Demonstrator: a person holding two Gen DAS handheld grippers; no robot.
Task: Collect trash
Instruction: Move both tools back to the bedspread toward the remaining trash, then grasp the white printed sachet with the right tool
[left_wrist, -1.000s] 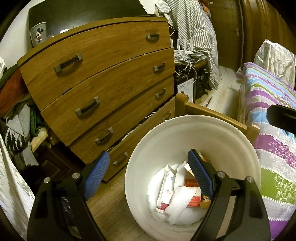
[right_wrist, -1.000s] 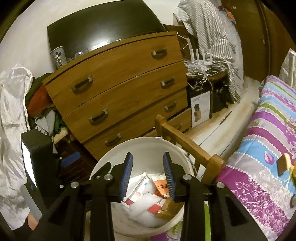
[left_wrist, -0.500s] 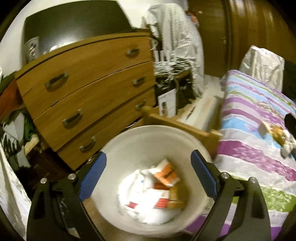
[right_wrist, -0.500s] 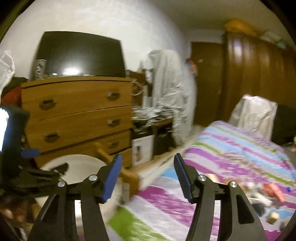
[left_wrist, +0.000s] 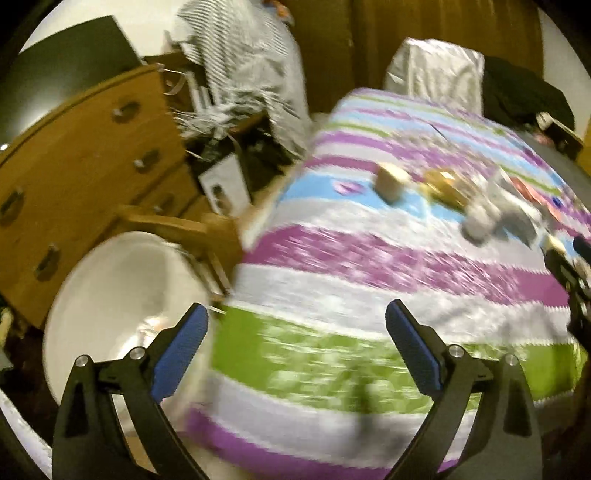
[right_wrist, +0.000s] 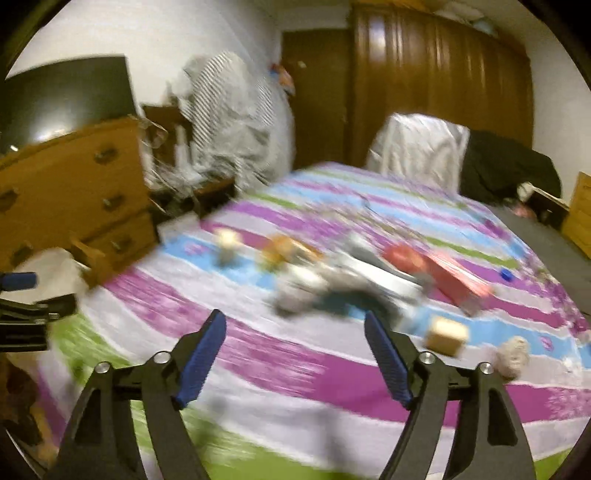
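Grey crumpled trash (right_wrist: 295, 291) lies beyond right tongs (right_wrist: 295, 354).

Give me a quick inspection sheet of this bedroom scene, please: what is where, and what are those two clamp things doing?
Surface: striped bedspread in purple, white, green and blue; blurred.
Job's things: scattered litter on the bed, including a red box, a small tan box and a crumpled white wad; white bin beside the bed's corner.
Clutter: striped cloth draped near the dresser; dark clothing at the far side.
Grippers: left gripper and right gripper both open, jaws just widened, nothing between the fingers.
Cables: pale tangle beside the dresser, too blurred to tell.
Surroundings: wooden dresser, dark screen, wooden wardrobe.
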